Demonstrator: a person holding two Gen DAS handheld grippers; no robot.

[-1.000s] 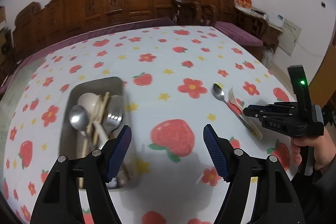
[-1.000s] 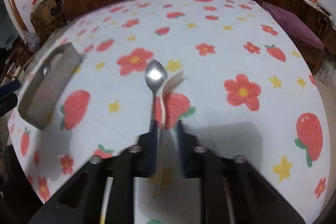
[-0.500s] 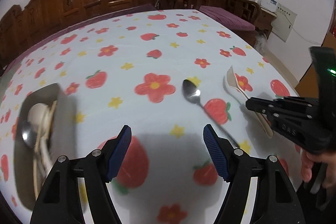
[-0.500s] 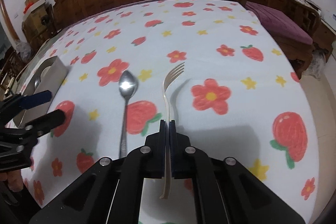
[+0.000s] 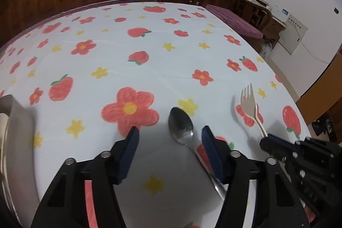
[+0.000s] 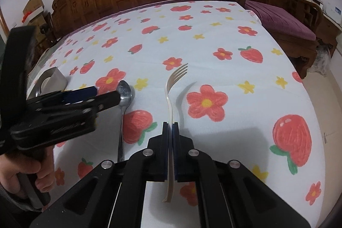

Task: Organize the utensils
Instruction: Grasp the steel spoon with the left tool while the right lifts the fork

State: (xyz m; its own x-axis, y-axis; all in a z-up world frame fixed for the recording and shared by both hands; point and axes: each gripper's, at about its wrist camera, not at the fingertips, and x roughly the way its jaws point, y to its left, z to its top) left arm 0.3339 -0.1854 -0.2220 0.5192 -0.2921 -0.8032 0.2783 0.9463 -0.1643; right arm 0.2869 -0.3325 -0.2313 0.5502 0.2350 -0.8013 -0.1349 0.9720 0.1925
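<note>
Your right gripper (image 6: 170, 131) is closed on the fork (image 6: 172, 87), with the handle pinched between the two pads and the tines pointing away from you. The fork hangs free above the tablecloth (image 6: 224, 50) near the right edge of the tabletop; its shadow lies on the cloth just beside it.

Your left gripper (image 5: 170, 149) stands open over the spoon (image 5: 181, 127). The bowl of the spoon lies between the fingers, and the handle runs under the right finger (image 5: 211, 153), so the spoon is not centred yet. The spoon lies flat on the cloth near the front edge of the tabletop.

I judge that the step in hand is picking up the two loose utensils, to bring them to the metal tray (image 6: 52, 78) at the left edge of the tabletop. For the next move you need to shift the left gripper a little to the right, lower it so the fingers come on both sides of the handle, and then close.

I count one fork, one spoon and one tray. The tray holds something pale, but I cannot tell what.
</note>
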